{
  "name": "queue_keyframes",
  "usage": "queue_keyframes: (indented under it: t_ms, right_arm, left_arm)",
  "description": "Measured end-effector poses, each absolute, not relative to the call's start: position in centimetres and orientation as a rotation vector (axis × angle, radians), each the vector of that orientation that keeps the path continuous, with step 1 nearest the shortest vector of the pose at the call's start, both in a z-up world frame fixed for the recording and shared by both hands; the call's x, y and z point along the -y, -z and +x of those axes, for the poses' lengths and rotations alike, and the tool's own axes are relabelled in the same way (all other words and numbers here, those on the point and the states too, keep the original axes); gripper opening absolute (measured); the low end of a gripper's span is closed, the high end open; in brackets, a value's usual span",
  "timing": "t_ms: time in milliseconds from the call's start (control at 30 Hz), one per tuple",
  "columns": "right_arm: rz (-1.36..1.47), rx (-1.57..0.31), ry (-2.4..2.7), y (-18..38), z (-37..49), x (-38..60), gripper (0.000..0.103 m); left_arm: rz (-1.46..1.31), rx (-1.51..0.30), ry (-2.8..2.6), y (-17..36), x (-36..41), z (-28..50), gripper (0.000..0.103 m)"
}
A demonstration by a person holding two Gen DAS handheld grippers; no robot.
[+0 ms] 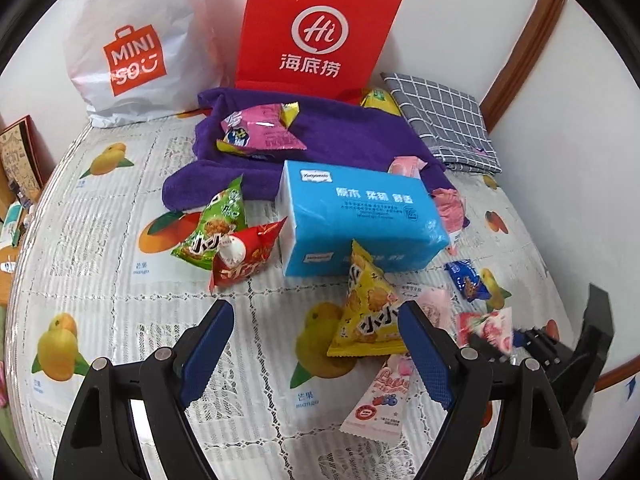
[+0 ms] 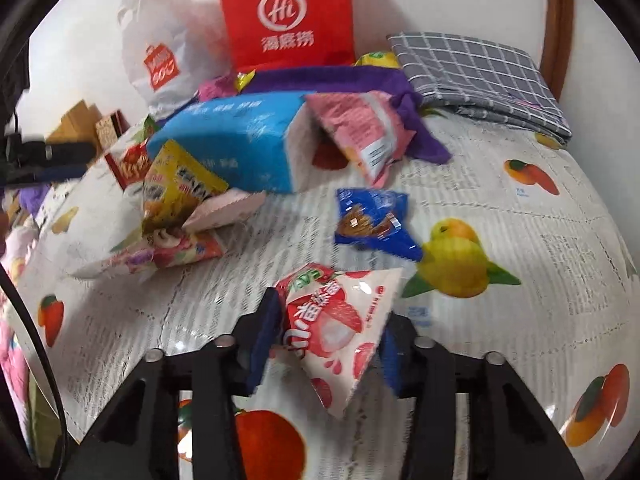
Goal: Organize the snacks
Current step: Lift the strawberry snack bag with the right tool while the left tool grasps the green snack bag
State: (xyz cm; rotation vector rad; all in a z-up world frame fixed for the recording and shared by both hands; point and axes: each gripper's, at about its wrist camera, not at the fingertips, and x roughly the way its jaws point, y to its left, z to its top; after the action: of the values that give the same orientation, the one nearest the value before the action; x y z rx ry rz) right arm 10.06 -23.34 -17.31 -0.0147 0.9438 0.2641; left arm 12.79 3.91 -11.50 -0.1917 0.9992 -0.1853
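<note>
Jaws of right gripper (image 2: 324,344) around tilted lychee packet (image 2: 340,320).

A: What was hard to read in the right wrist view?

B: The whole frame was smeared by motion. The lychee packet (image 2: 340,328) at lower centre hid the inner faces of the pads gripping it, and its small print was blurred.

A: And further back?

B: The pink packet (image 2: 362,132) covered one end of the blue tissue pack (image 2: 232,148). The red bag (image 2: 286,14) was cut off by the top edge.

A: The left wrist view?

B: At lower right, the right gripper (image 1: 532,344) was blurred and half out of frame; the yellow packet (image 1: 380,98) at upper centre showed only a corner behind the purple towel (image 1: 344,136).
</note>
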Motion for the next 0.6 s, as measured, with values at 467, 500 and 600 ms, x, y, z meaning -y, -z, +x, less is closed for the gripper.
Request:
queue_keyframes:
  t_ms: [467, 500, 600]
  right_arm:
    - [0.138, -0.912, -0.176, 18.5, 11.9, 27.5, 0.043]
    - [0.141, -0.914, -0.173, 18.5, 12.0, 27.5, 0.043]
    - [0.115, -0.911, -0.164, 18.5, 11.9, 27.1, 0.043]
  left_arm:
    - [-0.186, -0.986, 0.053, 13.3, -8.0, 15.4, 0.082]
    - [-0.185, -0.981, 0.056, 13.3, -8.2, 15.7, 0.082]
    - [-0.214, -0.953, 0.062, 12.6, -9.0, 16.7, 0.082]
